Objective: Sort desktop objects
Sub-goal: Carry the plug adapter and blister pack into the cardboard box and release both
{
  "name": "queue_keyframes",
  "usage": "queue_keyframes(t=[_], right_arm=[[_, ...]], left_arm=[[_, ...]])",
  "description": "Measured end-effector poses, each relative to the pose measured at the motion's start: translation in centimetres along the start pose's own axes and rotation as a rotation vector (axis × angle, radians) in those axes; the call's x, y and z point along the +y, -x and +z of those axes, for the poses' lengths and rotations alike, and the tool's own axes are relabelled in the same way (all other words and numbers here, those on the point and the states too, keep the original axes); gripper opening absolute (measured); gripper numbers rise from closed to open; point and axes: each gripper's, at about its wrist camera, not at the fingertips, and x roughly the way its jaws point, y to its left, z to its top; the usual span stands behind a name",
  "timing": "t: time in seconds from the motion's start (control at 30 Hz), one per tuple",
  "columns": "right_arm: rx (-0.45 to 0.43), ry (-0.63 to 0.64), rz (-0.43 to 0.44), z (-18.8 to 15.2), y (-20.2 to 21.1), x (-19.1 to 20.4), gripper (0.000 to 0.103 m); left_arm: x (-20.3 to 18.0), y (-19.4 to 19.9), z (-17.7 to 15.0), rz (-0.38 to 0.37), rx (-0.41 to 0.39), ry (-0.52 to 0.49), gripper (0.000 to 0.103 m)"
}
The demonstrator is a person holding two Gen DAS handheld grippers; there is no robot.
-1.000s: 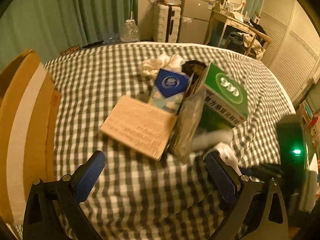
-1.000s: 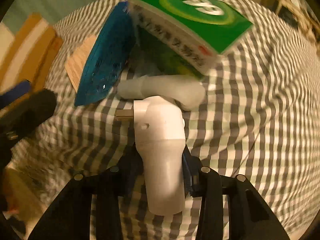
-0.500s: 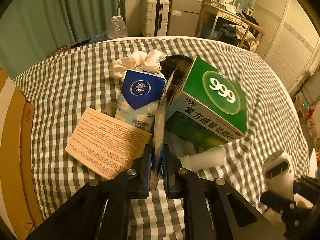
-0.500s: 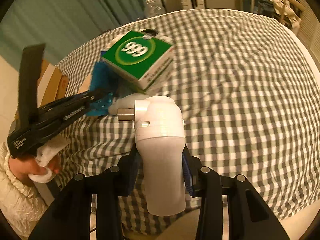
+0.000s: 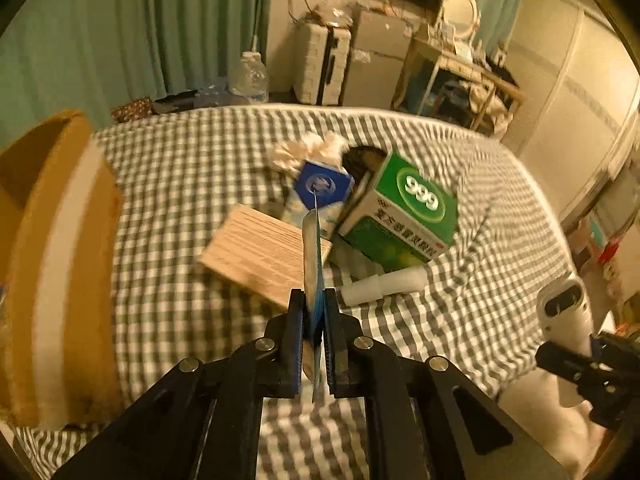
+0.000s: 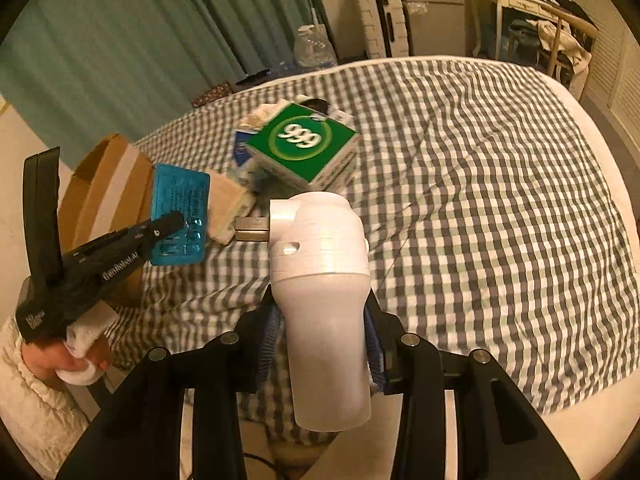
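Both tools are loaded: my left tool pinches the blue blister pack, my right tool clamps the white plug-in device, ready for the cardboard box.

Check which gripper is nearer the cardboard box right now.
Left. The left gripper, shut on a blue blister pack, is right beside the cardboard box. The right gripper, holding a white plug adapter, is off the bed's near edge, farther away.
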Motion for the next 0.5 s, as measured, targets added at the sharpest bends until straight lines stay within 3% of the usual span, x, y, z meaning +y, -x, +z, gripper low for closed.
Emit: queue_keyframes(t=[0.07, 0.17, 0.3, 0.5], right_arm=[[-0.017, 0.029, -0.003, 0.0, 1.1, 1.5, 0.038], [-0.030, 0.055, 0.000, 1.3, 1.2, 3.9, 0.038], [-0.063, 0.121, 0.061, 2.8, 1.9, 9.1, 0.038], [-0.055, 0.216, 0.174, 4.8, 1.6, 17.9, 0.038]], left_arm=[[1.3, 2.8, 0.3, -0.008, -0.038, 0.001, 0.008], [3.1, 6.8, 1.5, 0.036, -0.102, -0.023, 0.008], [7.1, 13.2, 3.3, 0.073, -0.185, -0.026, 0.008], [14.2, 16.5, 2.4, 0.110, -0.178, -0.001, 0.008]])
